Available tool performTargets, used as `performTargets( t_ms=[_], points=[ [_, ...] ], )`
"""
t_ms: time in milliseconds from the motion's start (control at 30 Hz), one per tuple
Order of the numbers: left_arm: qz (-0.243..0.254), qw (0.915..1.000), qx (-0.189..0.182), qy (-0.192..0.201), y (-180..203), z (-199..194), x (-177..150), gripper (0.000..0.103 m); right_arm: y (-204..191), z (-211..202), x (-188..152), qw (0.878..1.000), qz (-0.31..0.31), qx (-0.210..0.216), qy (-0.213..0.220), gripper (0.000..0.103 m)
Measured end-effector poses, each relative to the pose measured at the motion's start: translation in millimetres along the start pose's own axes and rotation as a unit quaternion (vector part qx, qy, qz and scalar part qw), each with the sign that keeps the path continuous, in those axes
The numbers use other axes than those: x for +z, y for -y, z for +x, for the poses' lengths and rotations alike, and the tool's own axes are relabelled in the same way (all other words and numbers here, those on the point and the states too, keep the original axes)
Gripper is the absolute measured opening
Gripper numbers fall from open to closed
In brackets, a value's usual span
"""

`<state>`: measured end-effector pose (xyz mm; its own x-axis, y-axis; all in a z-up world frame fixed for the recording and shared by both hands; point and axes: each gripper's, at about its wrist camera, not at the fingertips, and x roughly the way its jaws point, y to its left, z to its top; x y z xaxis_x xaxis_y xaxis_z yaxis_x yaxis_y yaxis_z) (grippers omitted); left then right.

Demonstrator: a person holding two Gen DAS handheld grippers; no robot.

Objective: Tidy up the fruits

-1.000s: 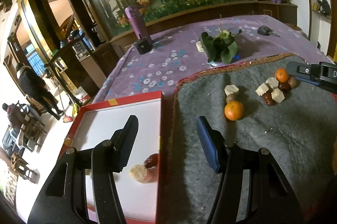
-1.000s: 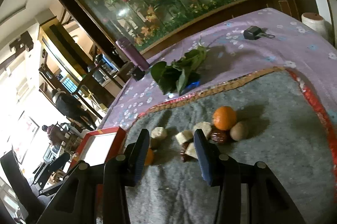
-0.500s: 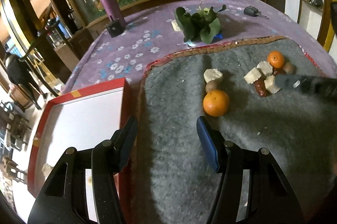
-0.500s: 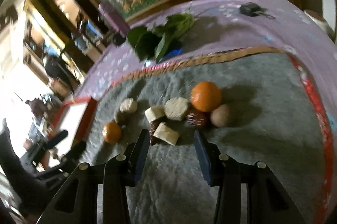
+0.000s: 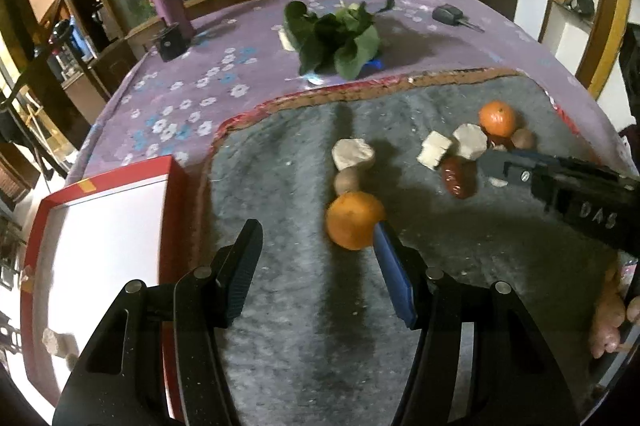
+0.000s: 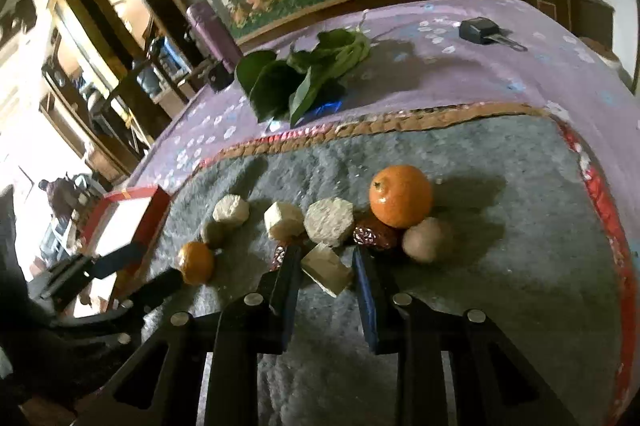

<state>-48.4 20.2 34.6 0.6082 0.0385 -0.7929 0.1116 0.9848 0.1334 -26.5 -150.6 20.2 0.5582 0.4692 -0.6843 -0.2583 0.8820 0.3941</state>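
**Both grippers closing in on the fruit pile**

Since a second ago I have swung my left gripper [image 5: 316, 266] away from the red tray [image 5: 176, 181] and out over the grey mat [image 5: 280, 326], and my right gripper [image 6: 326, 290] has come down onto the cluster it was only facing before.

Going left to right: the tray sits at the mat's left edge, with a pale piece [image 5: 58, 342] already lying in its near corner. My left gripper is open and empty, jaws wide. The near orange [image 5: 354, 220] lies just ahead and slightly right of centre, almost touching the tip of my blue right-hand finger [image 5: 394, 278], so I judge I need a small shift rightward before closing. Behind it, in a line running away from me, are a small brown fruit [image 5: 348, 181] and a pale chunk [image 5: 354, 154].

Further right, my right gripper is open around a pale wedge [image 6: 326, 268], which lies between the jaws near their tips; I cannot see contact yet. Its long side runs diagonally across the gap. Beyond it sit two more pale chunks, a red date [image 6: 372, 236], the far orange [image 6: 401, 195] and a brown fruit [image 6: 424, 240]. The left gripper is nearer the tray.
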Motion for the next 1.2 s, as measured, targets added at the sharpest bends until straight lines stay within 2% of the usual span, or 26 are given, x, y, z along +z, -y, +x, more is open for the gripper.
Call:
performTargets(
  t_ms=[233,300,400,633,800,900,1067,1200],
  points=[
    [0.009,0.9997,-0.021,-0.009,6.0,24.6,4.5,0.057,33.1,-12.3,5.7,0.993,0.098,0.068,0.017,0.026],
    [0.003,0.999,-0.043,-0.007,4.0,31.0,3.0,0.05,40.1,-12.3,6.3,0.989,0.121,0.085,0.017,0.026],
    [0.0,0.9987,-0.051,0.001,2.7,34.1,4.7,0.04,43.8,-12.6,7.5,0.988,0.132,0.083,0.018,0.026],
    [-0.001,0.999,-0.04,0.017,4.1,28.4,2.1,0.033,36.6,-14.3,7.4,0.989,0.115,0.084,0.025,0.026],
    [-0.017,0.9986,-0.038,0.033,-6.4,7.6,-2.7,0.032,27.2,-15.6,7.0,0.992,0.089,0.082,0.031,0.026],
    [-0.032,0.9976,-0.037,0.048,-17.9,-10.1,-9.7,0.032,20.0,-17.6,6.4,0.994,0.07,0.078,0.038,0.026],
    [-0.048,0.9954,-0.015,0.081,-45.0,-45.1,-26.0,0.033,8.9,-13.2,3.5,0.995,0.052,0.077,0.029,0.026],
    [-0.068,0.994,0.001,0.086,-72.5,-60.8,-41.7,0.033,-13.5,-10.8,0.7,0.994,0.041,0.098,0.017,0.026]
  ],
)
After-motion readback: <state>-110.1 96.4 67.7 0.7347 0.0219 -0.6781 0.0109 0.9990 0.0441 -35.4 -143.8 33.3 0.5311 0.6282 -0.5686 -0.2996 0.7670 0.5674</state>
